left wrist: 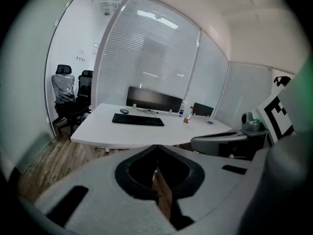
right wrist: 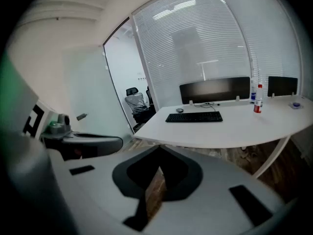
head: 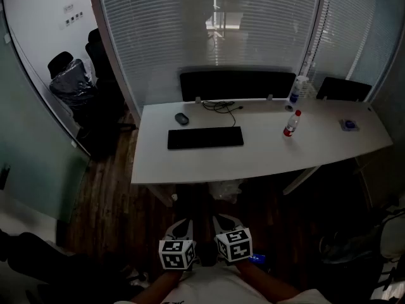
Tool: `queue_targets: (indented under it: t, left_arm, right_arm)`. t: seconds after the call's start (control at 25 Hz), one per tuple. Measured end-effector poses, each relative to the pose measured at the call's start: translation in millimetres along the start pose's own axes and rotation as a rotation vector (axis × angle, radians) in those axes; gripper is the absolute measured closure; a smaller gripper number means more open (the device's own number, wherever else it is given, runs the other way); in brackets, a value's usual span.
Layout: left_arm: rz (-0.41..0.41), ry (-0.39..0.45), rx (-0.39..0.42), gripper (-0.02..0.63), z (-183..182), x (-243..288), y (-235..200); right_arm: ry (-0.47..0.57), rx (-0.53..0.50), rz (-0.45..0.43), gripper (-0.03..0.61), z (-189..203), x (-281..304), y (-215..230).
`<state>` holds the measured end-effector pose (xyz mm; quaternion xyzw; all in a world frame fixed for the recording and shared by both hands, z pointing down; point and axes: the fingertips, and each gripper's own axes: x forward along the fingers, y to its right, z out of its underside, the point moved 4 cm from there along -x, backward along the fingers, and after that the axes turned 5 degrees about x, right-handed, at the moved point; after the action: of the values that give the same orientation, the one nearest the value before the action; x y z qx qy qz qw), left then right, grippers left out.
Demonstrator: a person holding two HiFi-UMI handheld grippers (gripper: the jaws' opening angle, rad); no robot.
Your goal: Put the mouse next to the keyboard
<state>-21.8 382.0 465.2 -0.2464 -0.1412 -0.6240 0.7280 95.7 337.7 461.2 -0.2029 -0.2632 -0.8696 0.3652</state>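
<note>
Standing back from the worktop (head: 253, 160), I held both tools low in front of me, well apart from it. The left gripper (left wrist: 156, 149) had its fingers (left wrist: 98, 195) pressed together on nothing, and the right gripper (right wrist: 159, 151) was likewise closed and empty. The mouse (head: 181, 118) lay on the worktop just beyond the left end of the keyboard (head: 205, 137), near it but not alongside, with a bottle (head: 291, 123) well off to the right. I judged the task not yet begun, only the approach in hand. The next move called for closing in on the worktop, spreading one pair of fingers wide and straddling the mouse squarely.
</note>
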Motion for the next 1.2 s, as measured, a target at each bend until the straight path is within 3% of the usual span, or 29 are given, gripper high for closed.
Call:
queue_targets:
  t: [0.76, 1.04, 1.2]
  left_arm:
    - [-0.056, -0.005, -0.012, 0.609, -5, 24, 38]
    - [-0.052, -0.023, -0.027, 0.609, -11, 59, 14]
    - [-0.026, -0.023, -0.012, 0.609, -33, 99, -14]
  right_arm:
    - [-0.007, -0.002, -0.040, 0.575, -8, -8, 48]
    - [-0.027, 0.000, -0.037, 0.575, -17, 30, 60]
    - [-0.022, 0.008, -0.005, 0.575, -41, 67, 72]
